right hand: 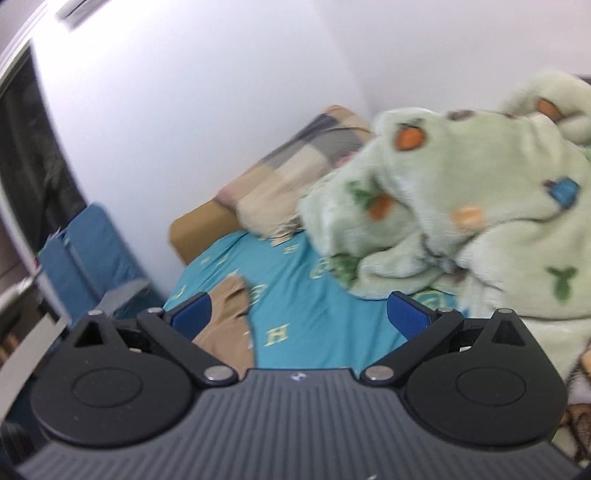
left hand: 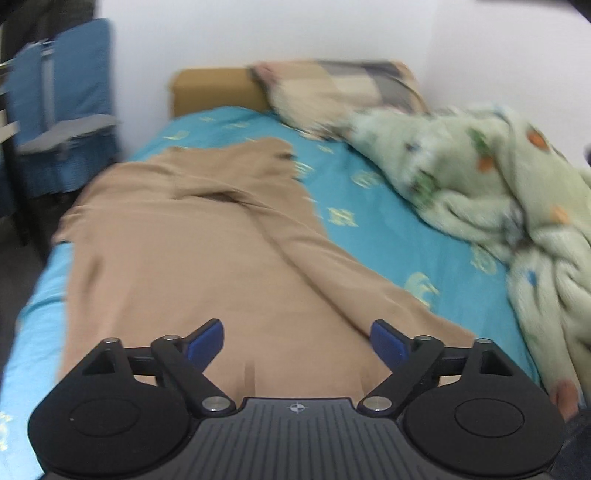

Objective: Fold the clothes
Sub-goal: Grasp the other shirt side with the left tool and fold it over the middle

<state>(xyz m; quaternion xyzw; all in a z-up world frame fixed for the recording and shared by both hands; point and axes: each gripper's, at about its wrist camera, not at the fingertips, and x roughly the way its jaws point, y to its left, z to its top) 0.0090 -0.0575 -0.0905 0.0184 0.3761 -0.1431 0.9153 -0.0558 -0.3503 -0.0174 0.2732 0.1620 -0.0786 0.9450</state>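
Setting: a bed with a turquoise patterned sheet [left hand: 376, 206] against a white wall [left hand: 295, 33], both views blurred.
Garment: a tan garment [left hand: 192, 251] lies spread flat on the sheet, filling the left wrist view from 6 o'clock up to about 11 o'clock; one long part, seemingly a sleeve, runs diagonally toward 4 o'clock.
Left gripper: the left gripper [left hand: 297, 341] points downward over the near edge of the tan garment, level in the frame; its blue pads [left hand: 207, 343] stand well apart with only flat cloth showing between them, grasping nothing.
Right gripper: the right gripper [right hand: 299, 314] points more shallowly across the bed, the room tilted in its view; its pads [right hand: 406, 314] are spread wide and released, empty, with the sheet between them and a corner of the garment at 9 o'clock beside the left pad.
Blanket: a fluffy pale green blanket [right hand: 461, 192] is heaped at 2 o'clock.
Pillow: a checked pillow [left hand: 343, 92] leans at the head of the bed, 12 o'clock.
Chair: blue fabric-covered seating [left hand: 62, 107] stands at 10 o'clock beside the bed.
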